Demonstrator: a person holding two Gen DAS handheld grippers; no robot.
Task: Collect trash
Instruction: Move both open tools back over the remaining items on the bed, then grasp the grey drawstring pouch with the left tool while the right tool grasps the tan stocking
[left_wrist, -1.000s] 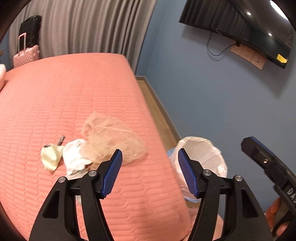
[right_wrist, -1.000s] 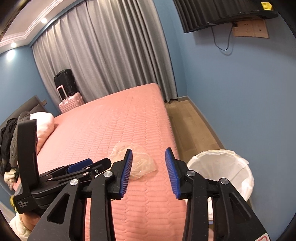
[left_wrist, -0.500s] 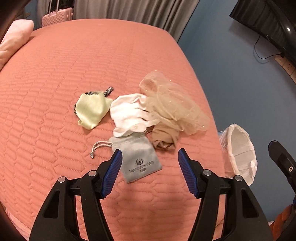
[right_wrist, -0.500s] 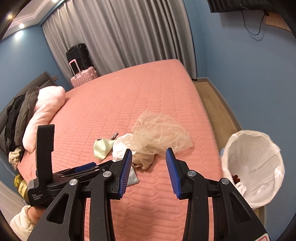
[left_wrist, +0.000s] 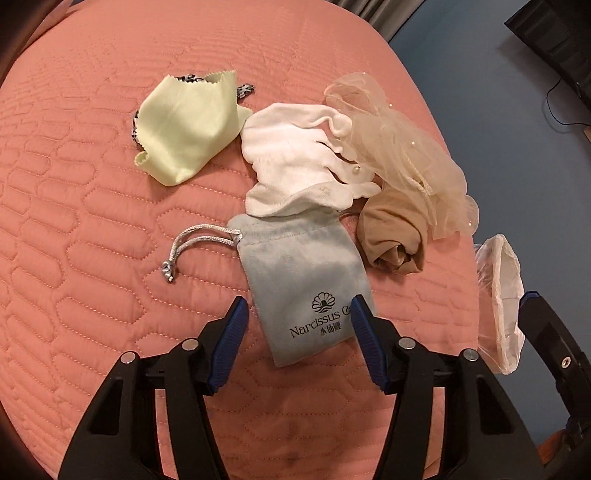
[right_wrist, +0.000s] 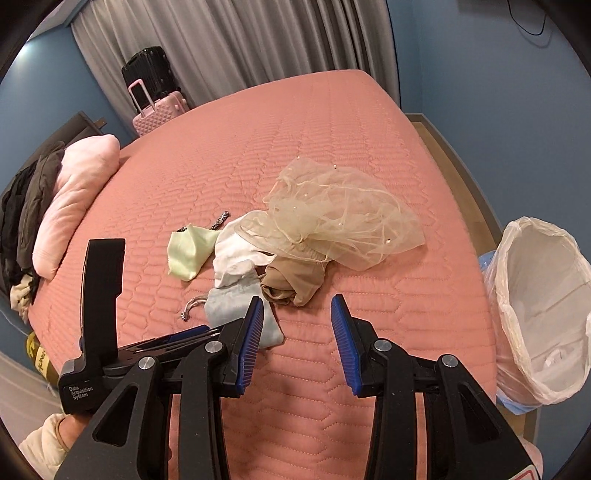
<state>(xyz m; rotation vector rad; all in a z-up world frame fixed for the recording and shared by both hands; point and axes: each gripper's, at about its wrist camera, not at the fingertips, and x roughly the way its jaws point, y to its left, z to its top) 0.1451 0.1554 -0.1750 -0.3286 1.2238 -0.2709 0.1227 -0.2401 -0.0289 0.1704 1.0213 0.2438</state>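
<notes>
- The grey drawstring pouch (left_wrist: 303, 280) lies flat on the pink quilted bed (left_wrist: 92, 221), nearest of a small heap, so it looks like the first piece to lift.
- Touching it are a white cloth (left_wrist: 295, 166), a tan stocking (left_wrist: 391, 236) and a sheer beaded veil (left_wrist: 406, 155); a pale green cloth (left_wrist: 184, 129) lies just beside.
- The left gripper (left_wrist: 297, 314) straddles the pouch's printed end, jaws about half apart and closing, pads not yet pressing.
- The right gripper (right_wrist: 297, 317) hovers over bare quilt, partly open, holding nothing.
- The lined bin (right_wrist: 543, 317) stands off the bed's edge, within easy reach for a drop.
</notes>
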